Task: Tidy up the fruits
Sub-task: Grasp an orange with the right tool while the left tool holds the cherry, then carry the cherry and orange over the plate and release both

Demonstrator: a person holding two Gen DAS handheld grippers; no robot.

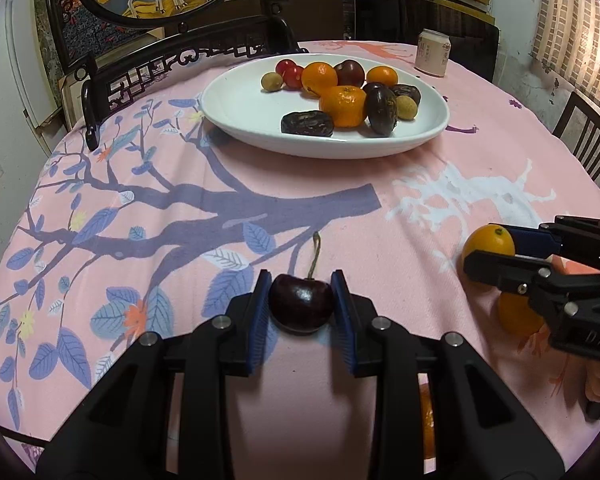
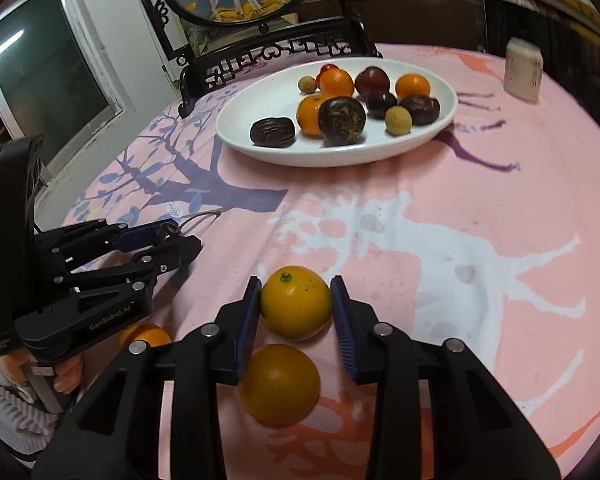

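My left gripper (image 1: 301,278) is shut on a dark cherry (image 1: 301,304) with its stem pointing away, low over the pink tablecloth. My right gripper (image 2: 296,282) is shut on a small yellow-orange citrus (image 2: 296,308), both blue pads touching its sides. A second orange (image 2: 280,384) lies on the cloth just below the right gripper's fingers. A third orange (image 2: 144,334) peeks out beneath the left gripper (image 2: 182,236). In the left wrist view the right gripper (image 1: 490,250) comes in from the right edge with the citrus (image 1: 486,240). The white plate (image 1: 240,100) stands at the far side.
The plate (image 2: 268,100) holds several mandarins, dates, longans and dark plums. A drink can (image 1: 432,54) stands behind it to the right. A carved dark chair (image 1: 140,76) borders the table's far left. Bare cloth lies between the grippers and the plate.
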